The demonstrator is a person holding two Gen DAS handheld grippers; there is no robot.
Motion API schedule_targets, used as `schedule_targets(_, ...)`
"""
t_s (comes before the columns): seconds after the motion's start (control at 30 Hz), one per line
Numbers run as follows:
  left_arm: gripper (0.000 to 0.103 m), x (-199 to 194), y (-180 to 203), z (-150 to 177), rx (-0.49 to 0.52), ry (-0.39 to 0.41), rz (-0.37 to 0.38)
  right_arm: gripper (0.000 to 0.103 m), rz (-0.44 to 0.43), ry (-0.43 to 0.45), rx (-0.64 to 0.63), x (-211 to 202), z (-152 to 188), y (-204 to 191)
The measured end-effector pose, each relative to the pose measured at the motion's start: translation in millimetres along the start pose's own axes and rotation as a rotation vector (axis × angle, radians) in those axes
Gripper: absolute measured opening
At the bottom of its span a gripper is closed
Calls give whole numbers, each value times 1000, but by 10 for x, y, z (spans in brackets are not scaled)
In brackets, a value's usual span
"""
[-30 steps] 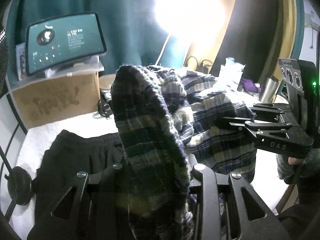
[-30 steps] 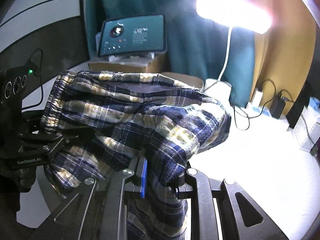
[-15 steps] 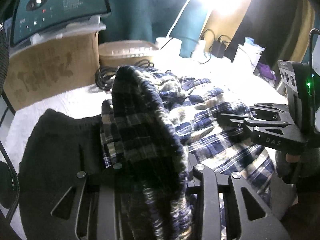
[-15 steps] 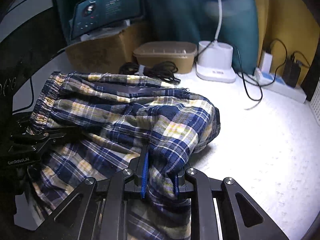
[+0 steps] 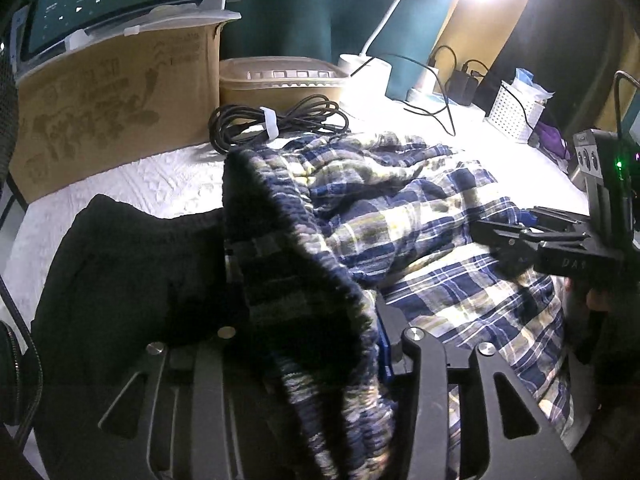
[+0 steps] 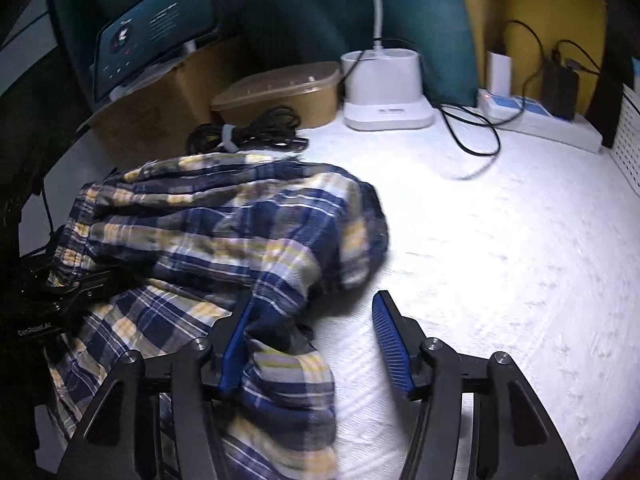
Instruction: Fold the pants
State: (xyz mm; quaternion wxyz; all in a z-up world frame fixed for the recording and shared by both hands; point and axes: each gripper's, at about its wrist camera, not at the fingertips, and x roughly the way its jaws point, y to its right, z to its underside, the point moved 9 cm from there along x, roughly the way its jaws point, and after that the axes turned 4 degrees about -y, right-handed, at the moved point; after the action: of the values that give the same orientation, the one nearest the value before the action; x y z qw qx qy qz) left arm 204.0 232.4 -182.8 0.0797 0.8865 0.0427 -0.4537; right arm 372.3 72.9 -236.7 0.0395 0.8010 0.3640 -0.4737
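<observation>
Right tongs [image 6: 310, 332] hang open, plaid pants [image 6: 224, 232] dropped onto the white table [image 6: 500, 248] so the fold lies flat; left tongs [image 5: 308, 344] grip the waistband [image 5: 272, 240], pinning that end.

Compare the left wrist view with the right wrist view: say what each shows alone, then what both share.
Only the left wrist view shows the black garment beside the plaid pants and the left gripper clamped on them. Only the right wrist view shows the right gripper open, and the power strip. Both show the pants, coiled cable, brown container and cardboard box.
</observation>
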Motion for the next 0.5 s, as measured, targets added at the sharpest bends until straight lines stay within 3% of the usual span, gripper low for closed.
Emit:
schedule_targets(0.27,43,-84,12,2,10,-16,3,59,71,8,36,-162,78,245)
schedule_targets(0.5,43,-463,129,-191,25,68,63,59,113,64,60,-418,-90,386)
